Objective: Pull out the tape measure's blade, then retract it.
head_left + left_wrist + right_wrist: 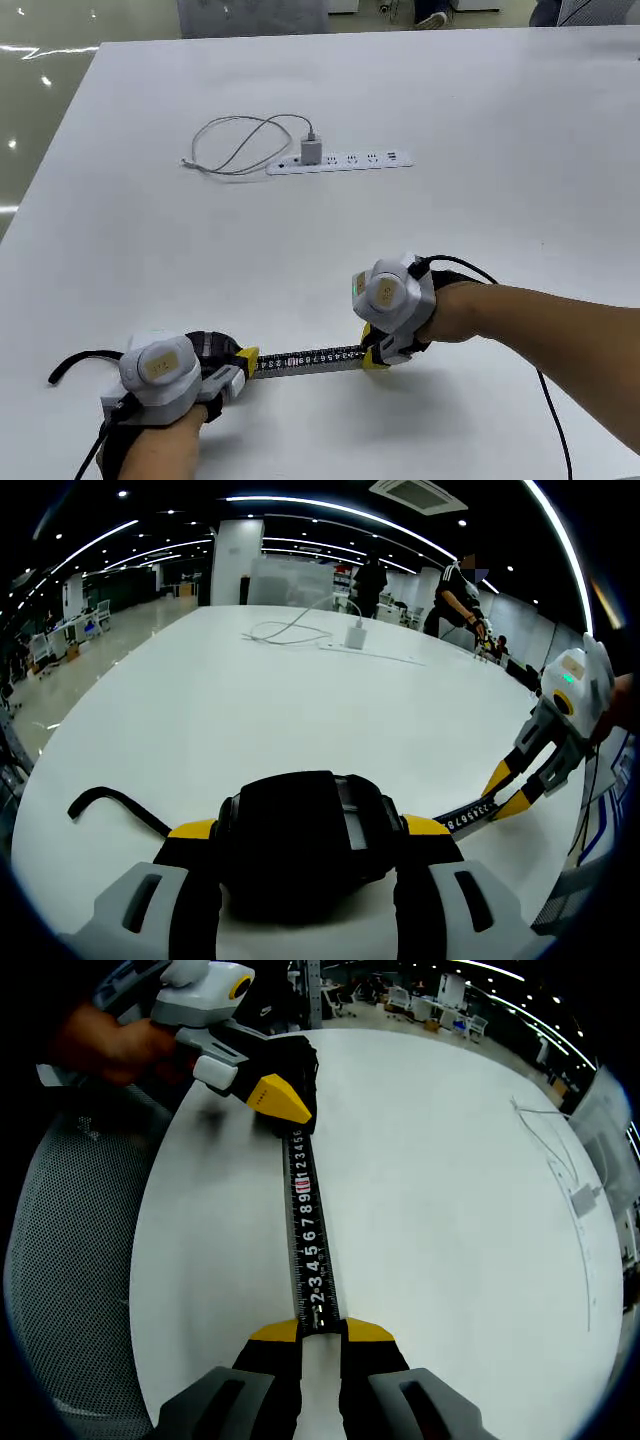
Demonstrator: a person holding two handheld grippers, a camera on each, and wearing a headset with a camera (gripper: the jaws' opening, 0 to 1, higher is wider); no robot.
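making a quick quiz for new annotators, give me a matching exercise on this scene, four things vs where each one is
Things:
1 tape measure case
2 blade
3 power strip
4 white cable

Places:
a looped on the table, left of the strip in the head view
b clamped in the left claw
c tip pinched in the right claw
d flat on the far part of the table, a charger plugged in

Pairs: 1-b; 2-c; 3-d; 4-a

Grey-white left tongs (245, 361) and right tongs (372, 358), yellow-tipped, with black cables (549, 402).
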